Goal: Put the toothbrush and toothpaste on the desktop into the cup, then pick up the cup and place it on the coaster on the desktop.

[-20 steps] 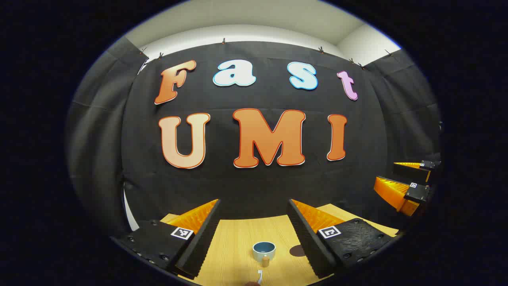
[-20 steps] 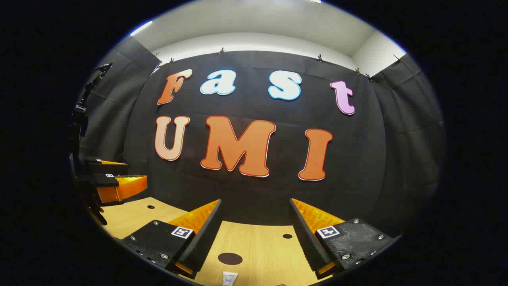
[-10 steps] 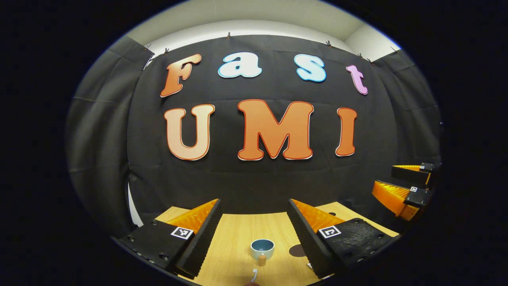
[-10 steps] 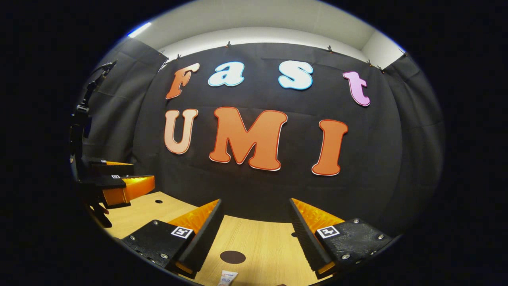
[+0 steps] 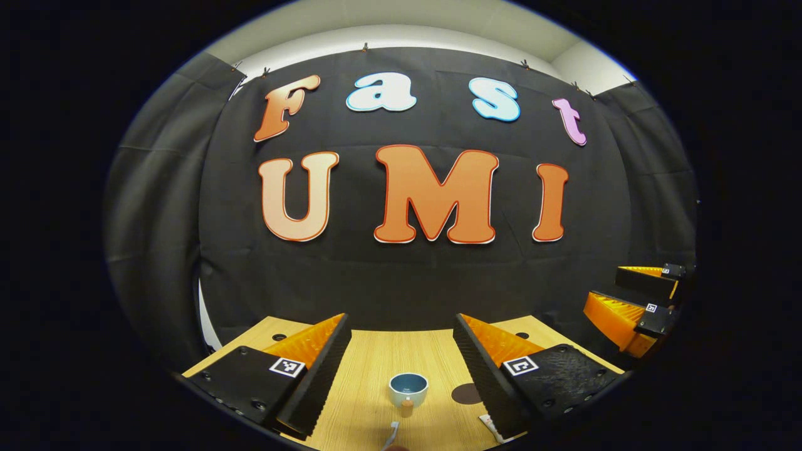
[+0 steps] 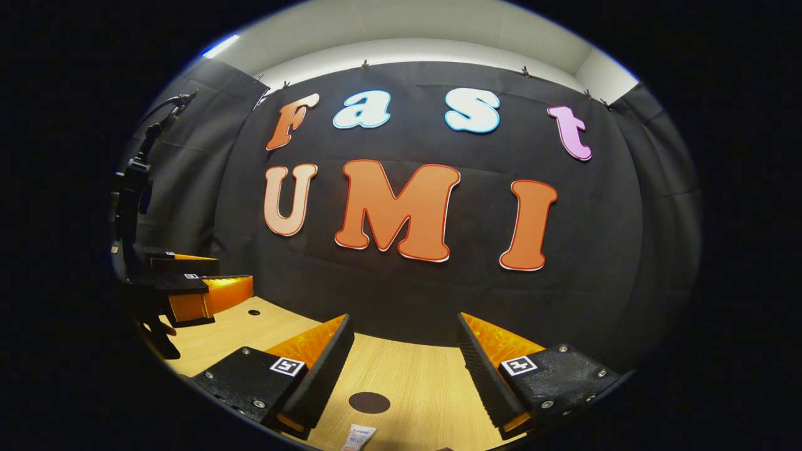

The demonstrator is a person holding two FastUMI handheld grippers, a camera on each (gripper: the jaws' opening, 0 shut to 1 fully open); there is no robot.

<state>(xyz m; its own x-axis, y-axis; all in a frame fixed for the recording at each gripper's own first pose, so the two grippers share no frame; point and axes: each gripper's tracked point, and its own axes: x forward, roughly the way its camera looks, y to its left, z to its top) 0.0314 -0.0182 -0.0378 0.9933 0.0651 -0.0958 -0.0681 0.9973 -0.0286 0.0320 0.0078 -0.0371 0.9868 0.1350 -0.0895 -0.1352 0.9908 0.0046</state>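
In the left gripper view a pale cup (image 5: 408, 388) with a blue inside stands on the wooden desktop (image 5: 369, 363), its handle toward me. The toothbrush (image 5: 393, 433) tip pokes up at the bottom edge, just in front of the cup. A dark round coaster (image 5: 466, 393) lies right of the cup, with a corner of the toothpaste (image 5: 489, 424) nearer. My left gripper (image 5: 400, 321) hangs open above them with nothing in it. The right gripper view has the coaster (image 6: 369, 402) and the toothpaste tube (image 6: 354, 437) below my open right gripper (image 6: 403, 319).
The black cloth wall closes the desk's far side. Each view catches the other gripper off to the side: the right gripper (image 5: 603, 287) at the right edge, the left gripper (image 6: 233, 269) at the left. Small round holes (image 6: 254, 312) dot the desktop.
Both views have tipped downward a little: the wall has slid up in the frames and more desktop shows. Cup, coaster and toothpaste sit slightly higher in view. Both grippers stay open.
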